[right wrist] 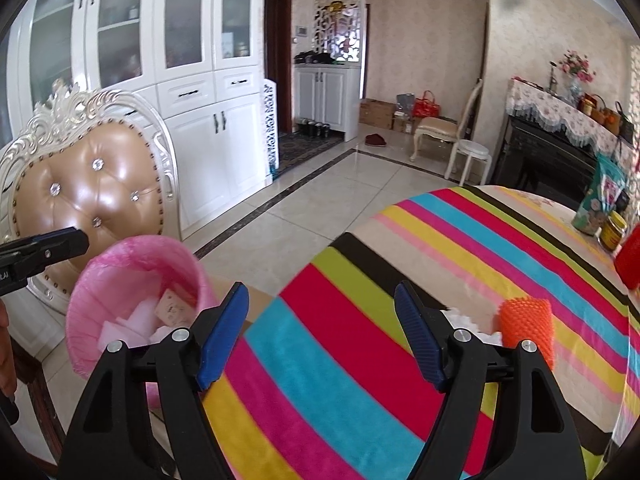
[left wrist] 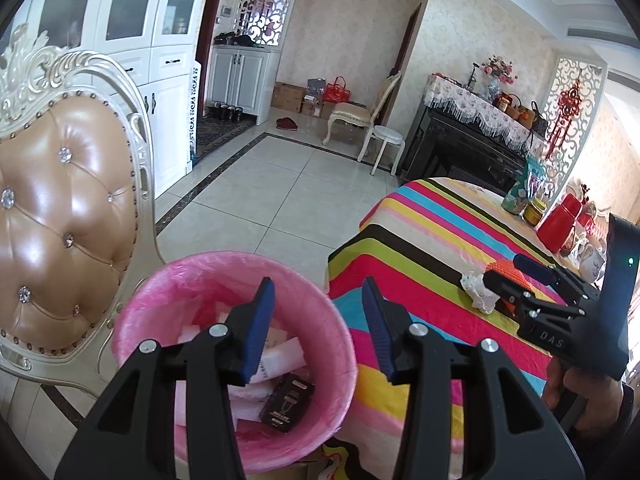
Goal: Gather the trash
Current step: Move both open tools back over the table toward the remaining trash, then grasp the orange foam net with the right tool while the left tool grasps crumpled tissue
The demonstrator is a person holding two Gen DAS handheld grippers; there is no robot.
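Note:
A bin lined with a pink bag (left wrist: 160, 284) stands beside the striped table (left wrist: 420, 240). Inside lie white foam scraps, paper and a small dark box (left wrist: 286, 404). My left gripper (left wrist: 320, 312) hangs open over the bin's rim, nothing between its blue pads. On the tablecloth a crumpled white tissue (left wrist: 478, 294) lies against an orange foam net (left wrist: 506, 270). My right gripper (right wrist: 320, 320) is open above the cloth (right wrist: 352, 360), empty; the orange net (right wrist: 528, 328) and tissue (right wrist: 466, 318) sit just right of its right finger. The bin (right wrist: 100, 280) is at its left.
A tan padded chair (left wrist: 68, 208) stands close behind the bin. At the table's far right are a red flask (left wrist: 560, 224), a jar (left wrist: 534, 210) and a snack bag (left wrist: 522, 188). Beyond lie tiled floor, white cabinets, another chair and a dark piano.

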